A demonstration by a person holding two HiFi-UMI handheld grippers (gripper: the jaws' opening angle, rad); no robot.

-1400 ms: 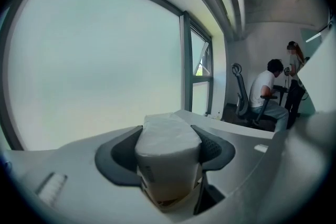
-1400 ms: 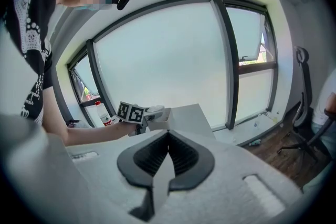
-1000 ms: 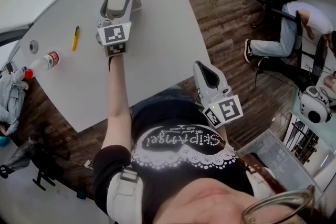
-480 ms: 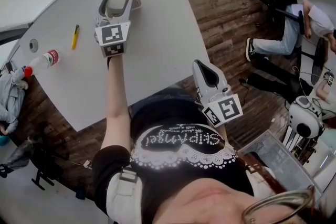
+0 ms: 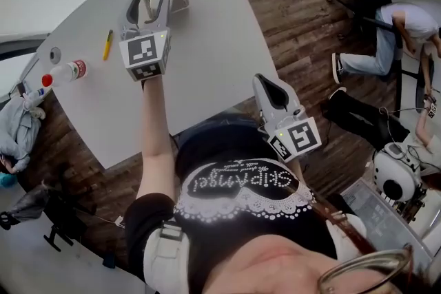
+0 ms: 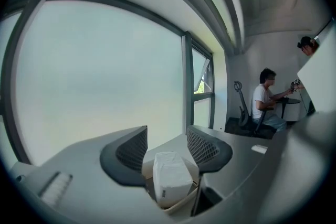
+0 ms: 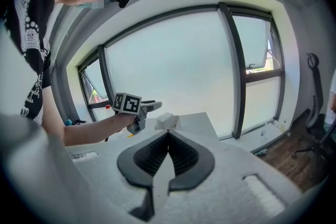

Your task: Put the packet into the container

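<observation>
Fingers of my left gripper [image 6: 167,139] are spread and have just been closing a bit. They pinch nothing. The packet [image 6: 170,178] shows in the gap, lower down, and the pads do not touch it. My right gripper [image 7: 168,136] has its fingers pressed together with nothing in them. The packet stands in the container [image 6: 181,206] on the counter [image 5: 207,58]. It is white and boxy, with a small dark mark low down. I think it is light and soft and would squash, so I would hold its two flat sides gently.
</observation>
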